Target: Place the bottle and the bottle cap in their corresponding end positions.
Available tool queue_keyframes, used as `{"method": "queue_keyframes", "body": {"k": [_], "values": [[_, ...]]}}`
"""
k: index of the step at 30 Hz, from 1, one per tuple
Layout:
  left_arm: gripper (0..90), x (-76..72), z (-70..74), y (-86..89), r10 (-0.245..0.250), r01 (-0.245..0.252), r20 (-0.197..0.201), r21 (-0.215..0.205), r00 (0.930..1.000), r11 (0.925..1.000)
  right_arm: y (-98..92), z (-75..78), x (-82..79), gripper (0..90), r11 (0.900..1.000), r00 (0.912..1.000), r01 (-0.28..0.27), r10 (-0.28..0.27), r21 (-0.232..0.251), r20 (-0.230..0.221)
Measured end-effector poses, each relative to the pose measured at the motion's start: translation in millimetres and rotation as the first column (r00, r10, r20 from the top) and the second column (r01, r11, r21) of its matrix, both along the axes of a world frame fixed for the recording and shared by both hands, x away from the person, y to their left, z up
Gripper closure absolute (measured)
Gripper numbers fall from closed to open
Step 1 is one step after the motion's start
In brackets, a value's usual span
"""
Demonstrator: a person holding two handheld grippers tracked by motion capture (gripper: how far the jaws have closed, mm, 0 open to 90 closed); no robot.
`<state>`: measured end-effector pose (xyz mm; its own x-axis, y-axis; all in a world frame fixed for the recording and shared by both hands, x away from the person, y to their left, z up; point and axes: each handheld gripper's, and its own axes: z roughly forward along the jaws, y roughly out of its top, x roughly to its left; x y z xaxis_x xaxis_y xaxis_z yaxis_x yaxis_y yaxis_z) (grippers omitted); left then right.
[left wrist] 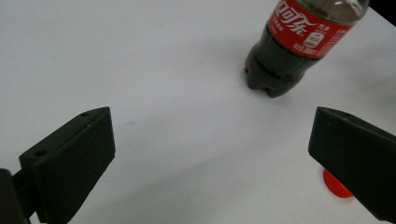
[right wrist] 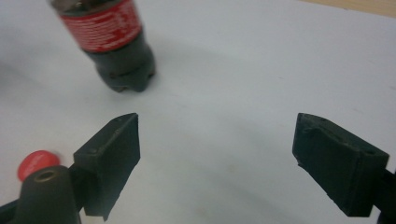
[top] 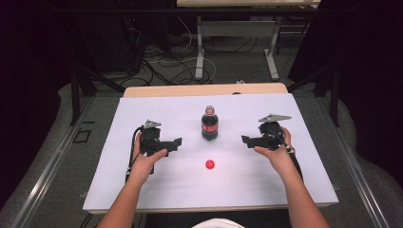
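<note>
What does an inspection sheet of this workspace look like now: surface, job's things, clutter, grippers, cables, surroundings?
Surface: white table top, bare around the things.
Job's things: cola bottle upright at centre, uncapped; red cap lies apart, nearer the person.
Clutter: nothing seen.
Grippers: left gripper and right gripper flank the bottle, jaws wide, holding nothing.
Cables: one cable trails from the left gripper; floor cables beyond the table.
Surroundings: second table's legs, dark curtains.

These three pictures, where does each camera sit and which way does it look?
High view: above the person's side, looking forward and down at the table; both forearms, the left gripper and right gripper show.
Left gripper view: rides that gripper, looks along its open jaws toward the bottle.
Right gripper view: the same from the other side, jaws open.
Shared: all three show the bottle and the red cap.
</note>
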<state>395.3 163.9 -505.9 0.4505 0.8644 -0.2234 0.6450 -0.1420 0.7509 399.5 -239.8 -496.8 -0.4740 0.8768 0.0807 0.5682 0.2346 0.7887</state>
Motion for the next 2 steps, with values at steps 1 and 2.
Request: {"method": "queue_keyframes", "body": {"k": [1, 2], "values": [[0.8, 0.7, -0.4, 1.6, 0.005, -0.005, -0.002, -0.002, 1.0, 1.0, -5.4, 0.1, 0.0, 13.3, 1.0, 0.9997, 0.026, -0.026, 0.011, 0.001], [0.8, 1.4, -0.5, 3.3, 0.008, -0.008, -0.002, 0.003, 1.0, 1.0, -10.8, 0.0, 0.1, 10.7, 0.999, 0.9989, 0.047, -0.047, 0.016, 0.008]]}}
